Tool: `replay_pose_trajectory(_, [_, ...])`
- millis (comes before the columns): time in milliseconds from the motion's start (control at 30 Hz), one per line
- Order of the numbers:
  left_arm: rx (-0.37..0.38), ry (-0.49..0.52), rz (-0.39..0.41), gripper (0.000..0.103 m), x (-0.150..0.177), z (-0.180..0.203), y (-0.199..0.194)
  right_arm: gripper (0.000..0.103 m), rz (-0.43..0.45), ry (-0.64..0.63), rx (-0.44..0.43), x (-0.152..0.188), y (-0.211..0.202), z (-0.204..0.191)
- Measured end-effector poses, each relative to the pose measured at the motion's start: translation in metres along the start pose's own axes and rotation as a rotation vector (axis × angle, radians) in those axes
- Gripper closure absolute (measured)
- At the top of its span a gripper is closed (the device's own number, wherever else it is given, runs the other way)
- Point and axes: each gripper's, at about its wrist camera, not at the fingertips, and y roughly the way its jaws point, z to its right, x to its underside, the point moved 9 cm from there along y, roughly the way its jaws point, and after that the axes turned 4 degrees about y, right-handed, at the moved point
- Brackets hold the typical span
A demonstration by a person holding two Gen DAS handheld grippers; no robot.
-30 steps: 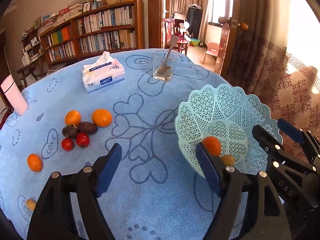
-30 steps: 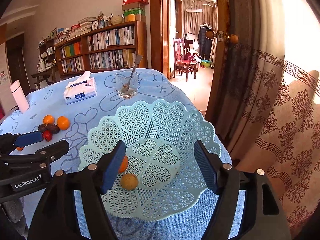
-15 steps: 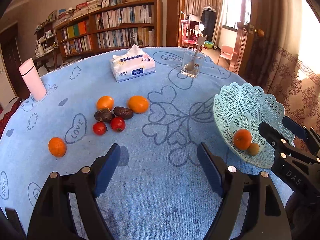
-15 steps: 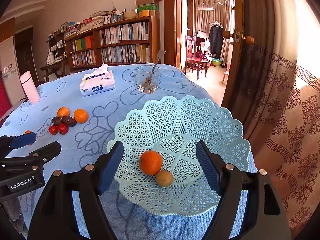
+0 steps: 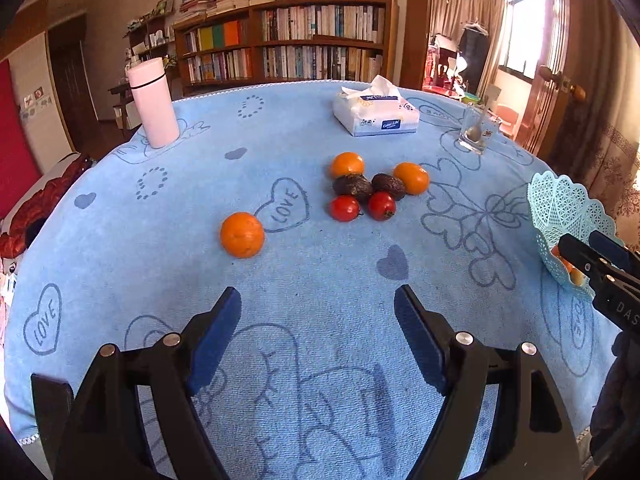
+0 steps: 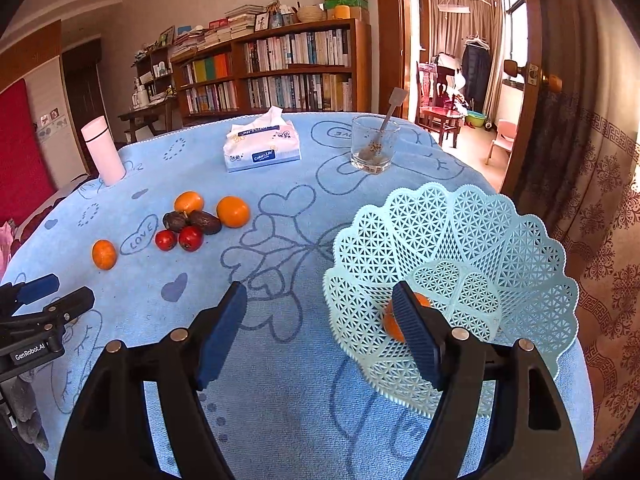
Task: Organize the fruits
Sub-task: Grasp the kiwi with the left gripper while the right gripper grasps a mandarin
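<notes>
A mint lattice fruit basket [image 6: 472, 240] stands at the table's right edge and holds an orange [image 6: 390, 322], partly hidden by my right finger. The basket also shows in the left wrist view [image 5: 568, 216]. On the blue cloth lie a lone orange [image 5: 242, 235], two tomatoes [image 5: 345, 208], two dark avocados [image 5: 352, 186] and two more oranges [image 5: 411, 178] in a cluster. My left gripper [image 5: 318, 336] is open and empty, short of the lone orange. My right gripper [image 6: 320, 330] is open and empty at the basket's left rim.
A tissue pack [image 5: 376, 118], a glass with a spoon [image 5: 474, 136] and a pink-white bottle [image 5: 153, 102] stand at the table's far side. A bookshelf and a doorway lie behind. A curtain hangs right of the basket.
Both grippers have swung left: the left from the basket toward the loose fruit, the right so the basket sits at its right. Both stay open.
</notes>
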Motion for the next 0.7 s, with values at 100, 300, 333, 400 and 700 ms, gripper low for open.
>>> replay_pose_trajectory(100, [-0.046, -0.03, -0.004, 0.025, 0.011, -0.024, -0.001, 0.027, -0.019, -0.021, -0.02, 0.005, 0.005, -0.015])
replay_pose_trajectory(300, [-0.085, -0.055, -0.03, 0.025, 0.032, -0.055, 0.005, 0.027, -0.069, -0.045, -0.061, 0.016, 0.017, -0.038])
replay_pose_trajectory(333, [-0.085, -0.059, -0.035, 0.025, 0.035, -0.058, 0.006, 0.027, -0.072, -0.053, -0.061, 0.017, 0.018, -0.042])
replay_pose_trajectory(400, [-0.087, -0.069, -0.043, 0.025, 0.04, -0.063, 0.008, 0.027, -0.08, -0.064, -0.066, 0.019, 0.02, -0.048])
replay_pose_trajectory(700, [-0.056, -0.112, -0.097, 0.051, 0.054, -0.074, 0.027, 0.027, -0.129, -0.09, -0.129, 0.027, 0.032, -0.079])
